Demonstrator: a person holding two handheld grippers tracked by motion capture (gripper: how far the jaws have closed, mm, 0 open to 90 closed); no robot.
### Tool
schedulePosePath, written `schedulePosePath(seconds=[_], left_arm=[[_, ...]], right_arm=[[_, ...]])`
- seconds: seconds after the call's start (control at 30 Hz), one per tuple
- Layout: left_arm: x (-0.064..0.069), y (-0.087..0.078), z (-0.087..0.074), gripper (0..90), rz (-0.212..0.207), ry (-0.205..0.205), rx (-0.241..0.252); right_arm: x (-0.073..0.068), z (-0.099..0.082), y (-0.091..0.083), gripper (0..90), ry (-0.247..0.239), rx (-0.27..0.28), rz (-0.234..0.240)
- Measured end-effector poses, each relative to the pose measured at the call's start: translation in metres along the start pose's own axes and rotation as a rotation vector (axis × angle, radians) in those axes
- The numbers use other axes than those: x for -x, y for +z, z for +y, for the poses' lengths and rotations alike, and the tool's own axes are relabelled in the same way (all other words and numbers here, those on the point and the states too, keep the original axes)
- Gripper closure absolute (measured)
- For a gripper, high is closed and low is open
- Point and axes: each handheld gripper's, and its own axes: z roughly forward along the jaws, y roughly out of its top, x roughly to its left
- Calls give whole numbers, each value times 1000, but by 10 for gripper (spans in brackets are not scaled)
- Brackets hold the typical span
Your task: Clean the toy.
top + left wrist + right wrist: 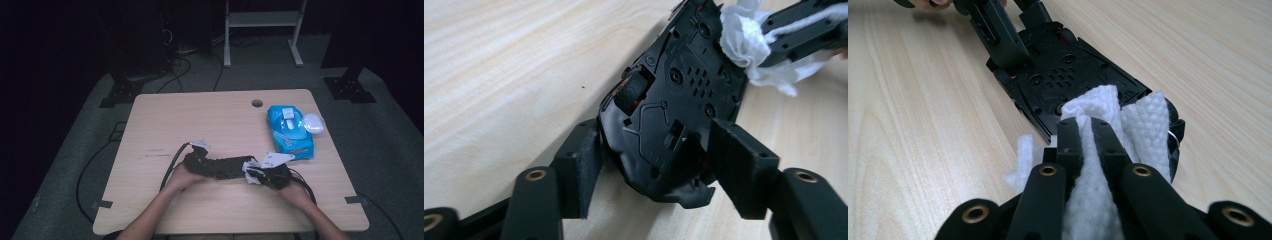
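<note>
One black plastic toy car (674, 115) lies underside up near the desk's (165, 115) front edge, clamped between my left jaws (656, 170); my right jaws (1087, 135) pinch one white wipe (1143, 125) against it. The high view adds one blue wipe pack (290, 131) by the right edge

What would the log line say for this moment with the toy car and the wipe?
left gripper: shut on toy car, underside up | right gripper: shut on white wipe, pressed on car | wipe pack: far right of table
</note>
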Motion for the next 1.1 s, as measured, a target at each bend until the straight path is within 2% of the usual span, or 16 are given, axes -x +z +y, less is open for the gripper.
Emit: schedulePosePath(seconds=[0.17,0.23,0.27,0.3,0.33,0.5,0.53,0.57,0.6,0.67,0.7,0.73,0.77,0.87,0.97,1.1], left_arm=[[1,0,-2,391,20,32,20],[6,-1,-2,391,45,64,35],[13,-1,-3,392,86,123,48],[13,-1,-3,393,86,123,48],[19,-1,-3,393,127,178,53],[35,-2,-7,409,211,298,75],[38,-3,-8,432,222,311,105],[39,-5,-9,503,222,331,117],[41,-5,-9,534,204,350,116],[45,0,-10,506,211,391,72],[47,3,-10,506,211,415,61],[48,4,-10,506,206,420,64],[48,4,-10,501,206,420,64],[45,8,-3,450,167,421,90],[44,13,2,431,165,421,89],[45,16,0,568,165,433,88]], right_arm=[[1,-4,0,843,-2,26,5],[1,-5,-1,844,-15,29,6],[0,-5,-1,844,-20,32,3],[0,-5,-1,844,-20,32,3],[0,-6,-2,845,-18,36,2],[-1,-10,-4,845,-7,36,19],[-1,-10,-5,846,-4,30,26],[-1,-11,-5,846,-7,19,31],[-2,-11,-5,845,-11,5,30],[-3,-20,6,839,-21,-108,42],[-3,-22,6,838,-10,-79,42],[0,-21,3,838,18,-60,44],[1,-20,1,838,20,-47,39],[5,-16,-6,838,34,-26,23],[7,-17,-7,836,43,-16,21],[6,-13,-11,834,63,21,41]])
